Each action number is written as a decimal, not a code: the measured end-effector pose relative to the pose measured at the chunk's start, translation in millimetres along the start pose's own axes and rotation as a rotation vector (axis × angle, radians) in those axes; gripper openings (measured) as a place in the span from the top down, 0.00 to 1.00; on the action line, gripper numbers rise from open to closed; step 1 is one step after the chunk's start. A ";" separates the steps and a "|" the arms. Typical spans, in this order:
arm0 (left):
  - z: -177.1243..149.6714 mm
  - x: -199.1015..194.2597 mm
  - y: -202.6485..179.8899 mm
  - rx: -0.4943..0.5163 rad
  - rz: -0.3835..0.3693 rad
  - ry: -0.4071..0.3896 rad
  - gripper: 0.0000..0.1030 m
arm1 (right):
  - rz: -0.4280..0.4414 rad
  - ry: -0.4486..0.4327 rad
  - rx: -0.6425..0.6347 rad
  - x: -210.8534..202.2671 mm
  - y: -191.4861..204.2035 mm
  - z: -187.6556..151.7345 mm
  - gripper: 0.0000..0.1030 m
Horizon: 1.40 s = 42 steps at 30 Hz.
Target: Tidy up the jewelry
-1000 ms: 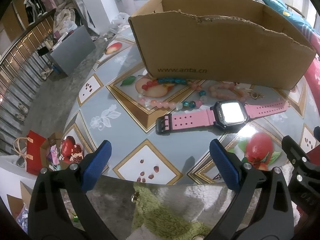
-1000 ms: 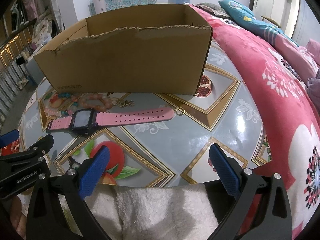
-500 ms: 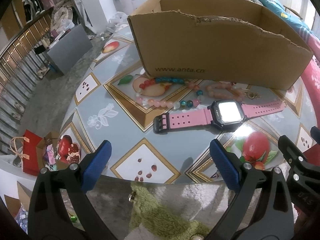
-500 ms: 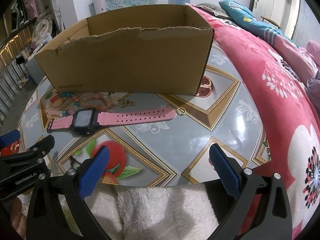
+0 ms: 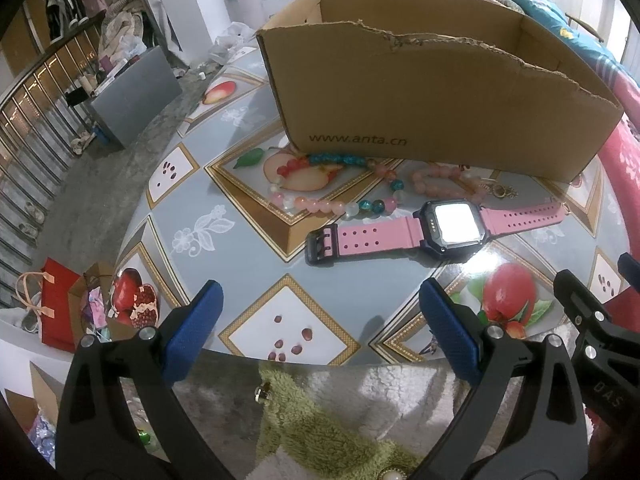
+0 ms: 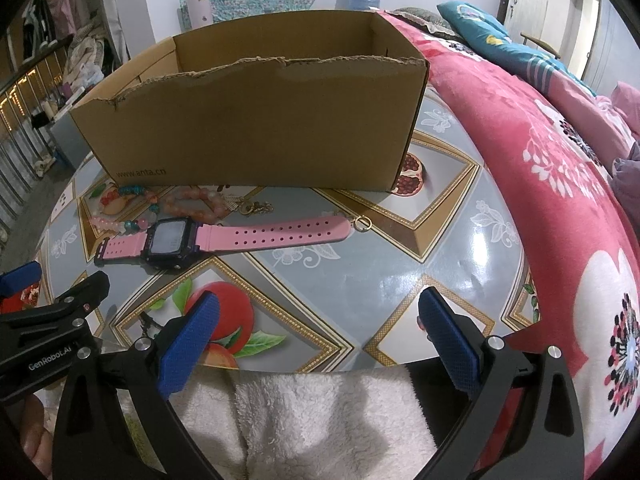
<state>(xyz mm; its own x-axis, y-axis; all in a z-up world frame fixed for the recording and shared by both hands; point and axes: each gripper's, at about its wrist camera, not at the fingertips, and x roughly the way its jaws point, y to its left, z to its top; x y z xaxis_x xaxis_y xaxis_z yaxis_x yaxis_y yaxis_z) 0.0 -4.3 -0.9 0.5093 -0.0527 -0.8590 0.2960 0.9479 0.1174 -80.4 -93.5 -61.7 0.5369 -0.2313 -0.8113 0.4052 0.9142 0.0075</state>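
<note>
1. Risk one: my left gripper (image 5: pixel 320 340) and right gripper (image 6: pixel 320 336) both hover spread wide, empty, near the table (image 6: pixel 460 240) edge; the glossy top could let the watch (image 5: pixel 448 226) skid.
2. Bracelets (image 5: pixel 332 200) and a ring (image 6: pixel 362 223) lie close together before the box (image 5: pixel 420 92); I might snag two.
3. I can't see the box floor.

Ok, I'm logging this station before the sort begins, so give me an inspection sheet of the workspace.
Surface: round table, glossy fruit-print cover.
Job's things: pink watch flat, strap open; multicolour bead bracelet, pink bead bracelet, gold pendant, gold ring, all in front of the cardboard box, outside it.
Clutter: nothing seen.
Grippers: left gripper and right gripper open, empty, at the near edge.
Cables: nothing seen.
Surroundings: red floral quilt to the right, railing to the left.
</note>
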 end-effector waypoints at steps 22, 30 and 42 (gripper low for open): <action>-1.0 0.6 3.2 -0.007 -0.002 0.000 0.08 | -0.004 0.000 -0.006 -2.9 2.6 0.8 0.06; -1.0 1.2 3.8 -0.007 -0.002 0.001 0.08 | -0.006 0.001 -0.007 -2.7 3.2 0.7 0.06; -1.3 5.7 5.2 -0.009 0.003 0.015 0.08 | -0.009 0.020 -0.009 5.9 2.6 2.0 0.06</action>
<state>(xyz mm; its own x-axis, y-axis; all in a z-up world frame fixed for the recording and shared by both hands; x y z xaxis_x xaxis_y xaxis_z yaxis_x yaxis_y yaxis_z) 3.4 0.8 -5.8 0.4977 -0.0449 -0.8662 0.2870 0.9509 0.1157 -74.7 -93.1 -65.3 0.5183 -0.2327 -0.8229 0.4030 0.9152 -0.0050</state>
